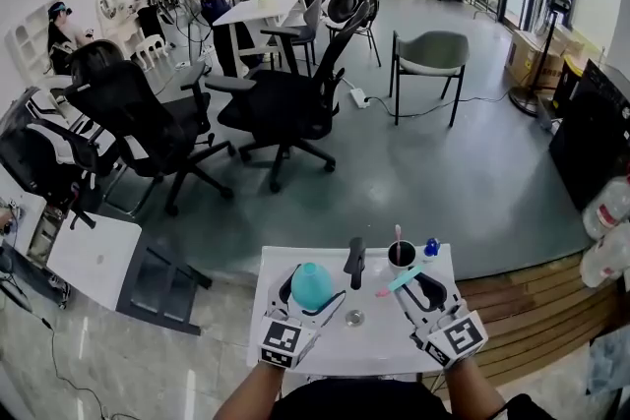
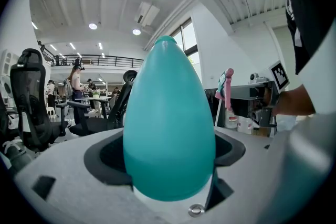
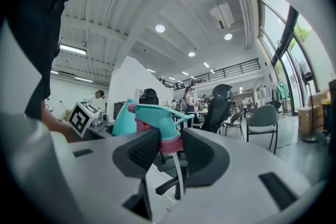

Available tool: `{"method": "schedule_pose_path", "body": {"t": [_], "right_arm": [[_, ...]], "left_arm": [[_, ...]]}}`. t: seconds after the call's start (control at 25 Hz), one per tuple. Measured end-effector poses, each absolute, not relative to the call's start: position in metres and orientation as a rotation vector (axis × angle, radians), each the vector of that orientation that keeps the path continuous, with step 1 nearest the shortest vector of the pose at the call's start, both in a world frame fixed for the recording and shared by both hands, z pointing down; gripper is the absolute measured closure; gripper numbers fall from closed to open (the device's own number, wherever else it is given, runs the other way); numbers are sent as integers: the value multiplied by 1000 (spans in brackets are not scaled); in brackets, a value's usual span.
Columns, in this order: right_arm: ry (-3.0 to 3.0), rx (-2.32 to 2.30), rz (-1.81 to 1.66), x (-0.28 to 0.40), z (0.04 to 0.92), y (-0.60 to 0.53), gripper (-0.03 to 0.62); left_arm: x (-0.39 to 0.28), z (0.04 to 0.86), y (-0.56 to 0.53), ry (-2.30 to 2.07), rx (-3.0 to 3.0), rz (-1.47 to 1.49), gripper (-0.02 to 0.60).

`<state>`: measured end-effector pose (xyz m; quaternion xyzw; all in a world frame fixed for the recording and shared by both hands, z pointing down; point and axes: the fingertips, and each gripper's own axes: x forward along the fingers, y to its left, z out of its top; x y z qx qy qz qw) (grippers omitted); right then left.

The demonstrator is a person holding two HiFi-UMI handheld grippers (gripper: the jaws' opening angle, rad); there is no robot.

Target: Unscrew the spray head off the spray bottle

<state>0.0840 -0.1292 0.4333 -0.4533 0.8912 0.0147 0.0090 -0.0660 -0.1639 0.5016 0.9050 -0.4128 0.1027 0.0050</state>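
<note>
Since your right gripper [image 1: 415,290] has the spray head [image 3: 156,114] pinched at its pink collar [image 3: 171,145], with the dip tube [image 3: 178,176] hanging bare below the jaws, the head reads as already off the bottle. That's a judgement from the free tube.

Right jaws: part-closed, holding the collar between the pads. The teal nozzle sticks out above and past the jaw tips.

Left gripper [image 1: 313,294]: jaws wide, clamped on the fat lower half of the teal bottle [image 2: 168,123]. The bottle fills the whole gap and its tapered end rises clear above the jaws. It sits off to the left of your right jaws, apart from the head. Both are held over the white surface [image 1: 384,341].

Handling, as a guess:
- Bottle: smooth, rounded plastic, likely light and slippery. I can't tell if there's liquid inside.
- Bottle grip: the egg shape tapers, so a squeeze near the narrow end would probably pop it out. Keep your hold at the widest band, where you are now, and don't crush it, since the walls may flex.
- Spray head: stiff and light. The collar is the right place to hold it, being round, short and made for turning.
- Keep off the nozzle overhang and the tube. The tube looks thin and bendy, may drip, and can snag on the lower jaw body.
</note>
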Motion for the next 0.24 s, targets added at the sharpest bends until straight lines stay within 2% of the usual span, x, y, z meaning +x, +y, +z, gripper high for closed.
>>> {"method": "schedule_pose_path", "body": {"t": [0.24], "right_arm": [[2757,-1445,48,90,428,-134,451]], "left_arm": [[-64,498,-168,-1305,2838,316,146]]}}
